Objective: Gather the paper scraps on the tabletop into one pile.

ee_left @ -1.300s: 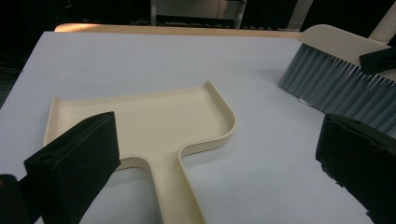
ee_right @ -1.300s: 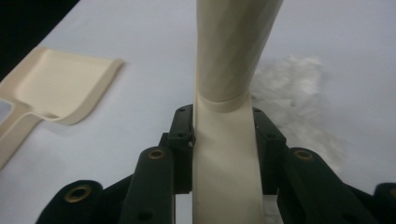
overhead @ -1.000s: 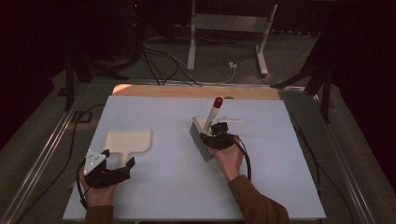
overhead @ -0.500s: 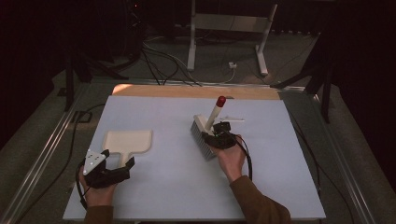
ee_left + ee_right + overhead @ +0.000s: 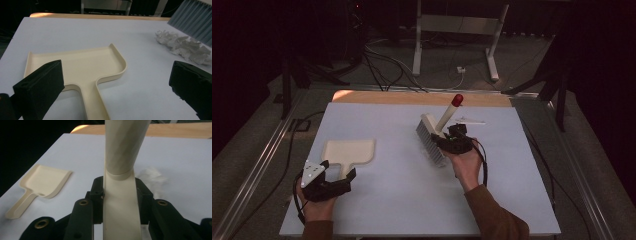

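Note:
A brush with a cream handle (image 5: 446, 119), red tip and grey bristles (image 5: 430, 142) hangs tilted over the middle of the white table (image 5: 392, 200). My right gripper (image 5: 451, 141) is shut on the handle (image 5: 125, 145), with a jaw pressed on each side (image 5: 120, 195). A cream dustpan (image 5: 349, 150) lies flat at the left. My left gripper (image 5: 338, 171) stands open at the dustpan's handle, its jaws wide apart (image 5: 115, 82) and the pan (image 5: 75, 62) just ahead. Crumpled white paper (image 5: 185, 46) lies on the table below the bristles (image 5: 195, 20).
A wooden strip (image 5: 412, 97) runs along the table's far edge. A flat white scrap (image 5: 469, 120) lies beyond the brush. Metal rails (image 5: 257, 170) flank the table. Cables (image 5: 387, 60) and a stand's legs (image 5: 452, 45) are on the floor behind.
My right gripper has lifted the brush a little, and its red tip has moved up and to the right. The left gripper and dustpan have stayed put.

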`<action>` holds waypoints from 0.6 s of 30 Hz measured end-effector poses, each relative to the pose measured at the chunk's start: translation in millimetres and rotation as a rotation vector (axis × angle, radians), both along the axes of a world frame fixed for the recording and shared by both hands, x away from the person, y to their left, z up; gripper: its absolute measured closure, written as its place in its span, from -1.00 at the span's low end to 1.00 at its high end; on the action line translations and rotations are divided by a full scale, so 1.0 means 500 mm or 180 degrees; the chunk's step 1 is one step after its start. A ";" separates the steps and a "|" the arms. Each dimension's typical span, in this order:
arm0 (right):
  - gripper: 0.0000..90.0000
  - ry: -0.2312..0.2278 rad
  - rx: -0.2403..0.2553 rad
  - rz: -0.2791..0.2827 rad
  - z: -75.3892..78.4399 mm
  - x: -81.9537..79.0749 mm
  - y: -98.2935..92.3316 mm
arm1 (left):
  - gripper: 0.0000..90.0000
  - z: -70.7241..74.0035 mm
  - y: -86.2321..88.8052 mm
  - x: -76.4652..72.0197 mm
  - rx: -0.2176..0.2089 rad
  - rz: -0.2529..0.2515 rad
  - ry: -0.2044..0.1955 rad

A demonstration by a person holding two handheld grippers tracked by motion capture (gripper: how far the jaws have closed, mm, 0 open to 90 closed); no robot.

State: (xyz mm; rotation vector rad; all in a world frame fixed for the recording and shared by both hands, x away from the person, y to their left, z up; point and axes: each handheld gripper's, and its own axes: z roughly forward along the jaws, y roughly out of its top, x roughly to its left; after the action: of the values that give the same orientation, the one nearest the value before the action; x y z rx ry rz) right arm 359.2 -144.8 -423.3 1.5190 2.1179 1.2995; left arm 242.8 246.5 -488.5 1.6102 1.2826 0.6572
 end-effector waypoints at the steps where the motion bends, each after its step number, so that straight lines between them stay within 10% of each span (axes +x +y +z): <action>1: 0.50 -0.0009 -0.0019 -0.0022 0.003 0.003 -0.008 | -0.99 0.000 0.000 0.000 -0.0003 0.0001 0.0001; 18: 0.50 -0.0010 -0.0745 -0.0434 -0.026 0.019 -0.179 | -0.99 0.000 -0.001 0.000 0.0006 0.0008 0.0002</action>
State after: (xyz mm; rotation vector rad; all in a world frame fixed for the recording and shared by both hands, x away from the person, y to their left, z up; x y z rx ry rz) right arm 368.9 -234.2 -436.3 1.5290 2.0410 0.9701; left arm 242.8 246.1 -488.7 1.6106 1.2851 0.6596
